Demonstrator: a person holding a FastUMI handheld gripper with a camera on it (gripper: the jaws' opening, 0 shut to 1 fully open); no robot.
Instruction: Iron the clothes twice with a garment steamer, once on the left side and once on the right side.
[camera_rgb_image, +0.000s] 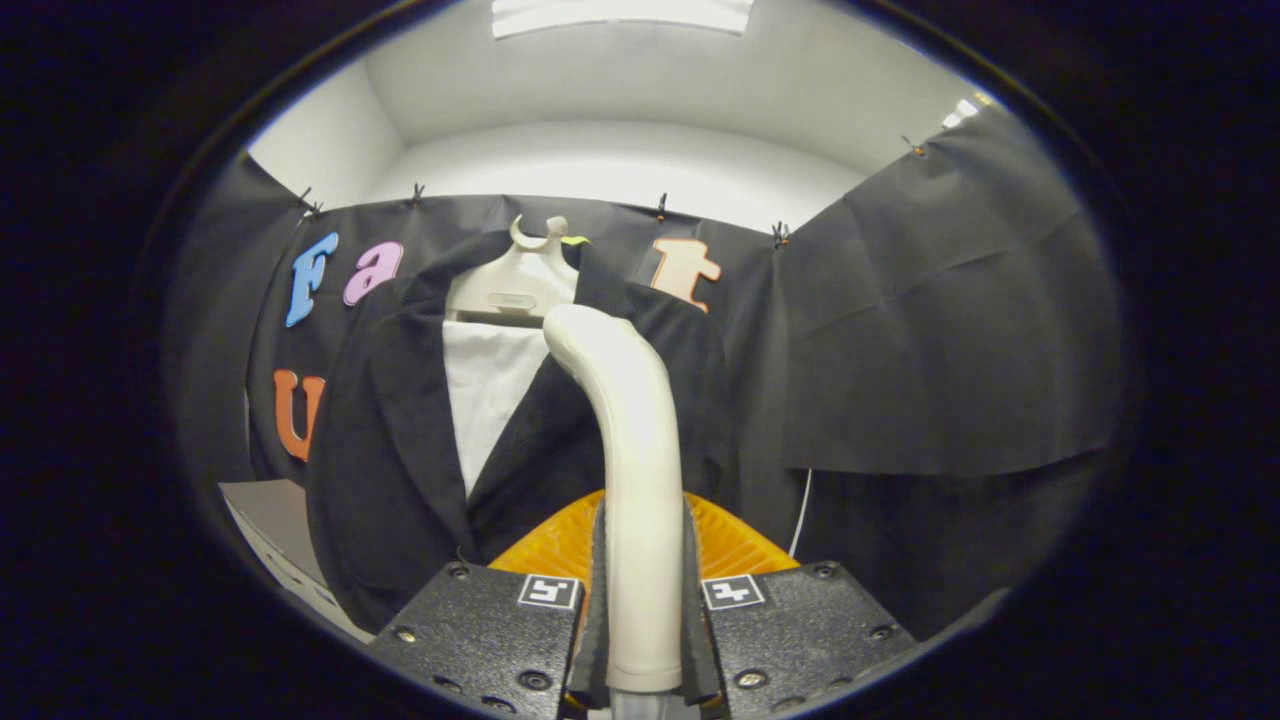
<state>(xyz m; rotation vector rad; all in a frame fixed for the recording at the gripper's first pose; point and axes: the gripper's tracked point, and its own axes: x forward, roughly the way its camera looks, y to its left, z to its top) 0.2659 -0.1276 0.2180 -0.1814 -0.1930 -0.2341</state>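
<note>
Steamer (625, 440) was clamped tight in the jaws, head up at 12 o'clock against the jacket (400, 440) on its hanger (512, 280). I'd glide slow, staying flat on the cloth.

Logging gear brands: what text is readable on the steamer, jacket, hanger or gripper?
Steamer, clamped between the gripper's fingers: none.
Jacket: none.
Hanger: small oval mark, too blurred to read.
Gripper: two square pattern tags, no words.
</note>
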